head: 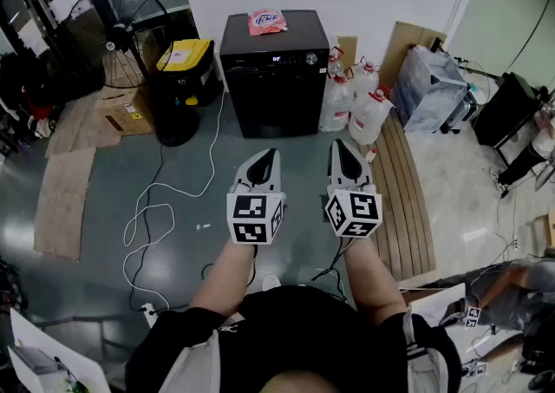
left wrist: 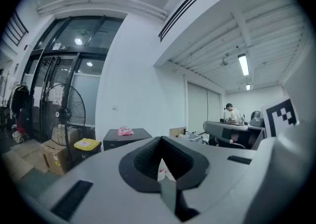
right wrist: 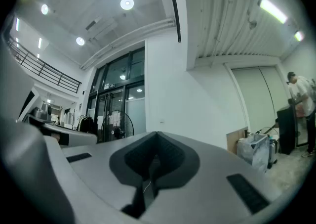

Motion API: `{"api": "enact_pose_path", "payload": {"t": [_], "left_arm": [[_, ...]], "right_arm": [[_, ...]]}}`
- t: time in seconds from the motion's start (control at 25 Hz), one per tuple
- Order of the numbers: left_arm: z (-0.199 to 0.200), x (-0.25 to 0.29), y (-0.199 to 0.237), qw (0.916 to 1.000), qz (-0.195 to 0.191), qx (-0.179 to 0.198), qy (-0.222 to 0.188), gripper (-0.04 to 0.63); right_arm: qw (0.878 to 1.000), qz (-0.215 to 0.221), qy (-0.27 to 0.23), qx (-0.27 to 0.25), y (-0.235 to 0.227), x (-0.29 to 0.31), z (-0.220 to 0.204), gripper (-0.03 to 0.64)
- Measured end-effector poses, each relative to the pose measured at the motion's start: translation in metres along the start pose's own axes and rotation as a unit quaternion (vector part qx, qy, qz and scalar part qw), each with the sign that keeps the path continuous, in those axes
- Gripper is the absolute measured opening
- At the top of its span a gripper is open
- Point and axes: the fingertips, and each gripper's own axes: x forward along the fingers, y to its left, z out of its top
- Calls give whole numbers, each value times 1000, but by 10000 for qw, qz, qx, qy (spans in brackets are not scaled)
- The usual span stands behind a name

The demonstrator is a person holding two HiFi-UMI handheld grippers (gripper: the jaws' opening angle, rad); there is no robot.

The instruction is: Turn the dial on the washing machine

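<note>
A black washing machine (head: pixel 276 75) stands against the far white wall, with a small round dial (head: pixel 311 59) at the right of its control strip and a pink packet (head: pixel 266 22) on its lid. In the left gripper view the washing machine (left wrist: pixel 124 140) shows small and distant. My left gripper (head: pixel 264 162) and right gripper (head: pixel 342 157) are held side by side over the grey floor, well short of the machine, pointing toward it. Both have their jaws shut with nothing between them.
A black bin with a yellow lid (head: pixel 180 79) and a standing fan (head: pixel 130 22) stand left of the machine. Plastic jugs (head: pixel 357 101) and a grey bag (head: pixel 431 89) sit to its right. A white cable (head: pixel 169 200) loops over the floor; wooden planks (head: pixel 408 200) lie at right.
</note>
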Motion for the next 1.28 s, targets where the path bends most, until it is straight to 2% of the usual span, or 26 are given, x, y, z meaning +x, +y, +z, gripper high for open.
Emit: {"api": "enact_pose_path", "payload": {"t": [0.16,0.56,0.8,1.28], "left_arm": [[2,-13,3,10000,-7,43,-63,9],[2,-26,13,9998,-134,111,-92,9],[0,-27,35,9995,-263,103,-123,9],[-5,-17,71,9993,-341,120,-132,9]], "right_arm": [[9998,-111,-44,166,4,-9,0,2],[9999,-76,-79,23,28,-13,2,2],[9992,-106,-151,-343,54,-6,1,2],[9993,-192,-130,-277,74,17,-14,2]]}}
